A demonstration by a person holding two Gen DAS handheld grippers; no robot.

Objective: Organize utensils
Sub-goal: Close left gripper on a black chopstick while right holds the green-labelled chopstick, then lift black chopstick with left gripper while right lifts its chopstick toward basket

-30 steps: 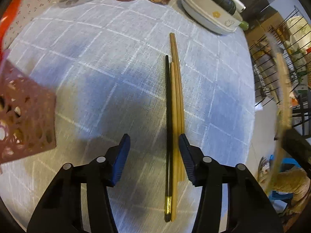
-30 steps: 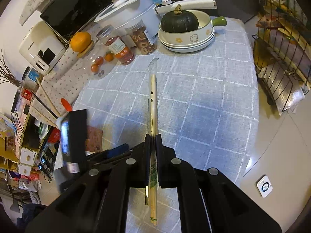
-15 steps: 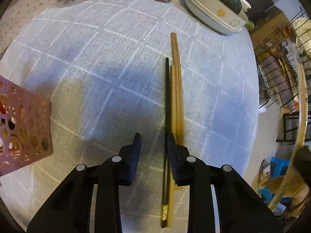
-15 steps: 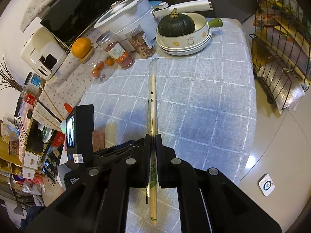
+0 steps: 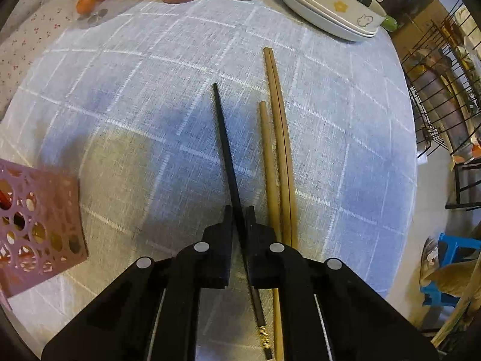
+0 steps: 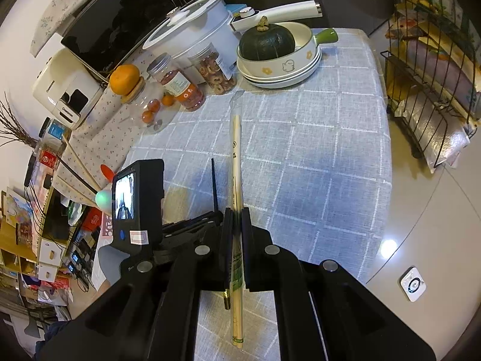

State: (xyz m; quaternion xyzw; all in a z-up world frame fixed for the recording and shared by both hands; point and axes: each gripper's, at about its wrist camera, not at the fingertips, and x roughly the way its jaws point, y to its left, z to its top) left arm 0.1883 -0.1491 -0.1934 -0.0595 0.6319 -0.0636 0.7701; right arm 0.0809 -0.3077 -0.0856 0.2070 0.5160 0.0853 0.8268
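The left gripper [image 5: 239, 213] sits low at the bottom centre of its view, pointing forward along the table [image 5: 345, 138], its jaws pinching the black chopstick [image 5: 224, 138]. That stick runs from a gold-banded end between the gripper's arms up and slightly left to a tip near the frame's centre, raised off the cloth at a slant. Just right of it three wooden chopsticks [image 5: 278, 150] lie flat on the table, side by side and nearly parallel, their lower ends hidden under the right finger. A pink perforated holder [image 5: 39, 225] stands at the left edge of the frame, well apart from the sticks. Stacked white dishes [image 5: 327, 18] sit at the upper right, jars and small oranges along the top.

In the right wrist view, the right gripper [image 6: 237, 213] is held above the table, angled down toward it, jaws pressed on a wrapped chopstick pair [image 6: 236, 162] in a clear sleeve. The pair points straight up the frame, its tail sticking out below the jaws. A darker gold-tipped piece shows beside that tail; what it is cannot be told. Left of the jaws the left gripper's body and camera screen appear, the black chopstick rising beyond it. A green squash [image 6: 267, 43] rests in the dishes at the top centre, with a white pot [image 6: 192, 30] behind.
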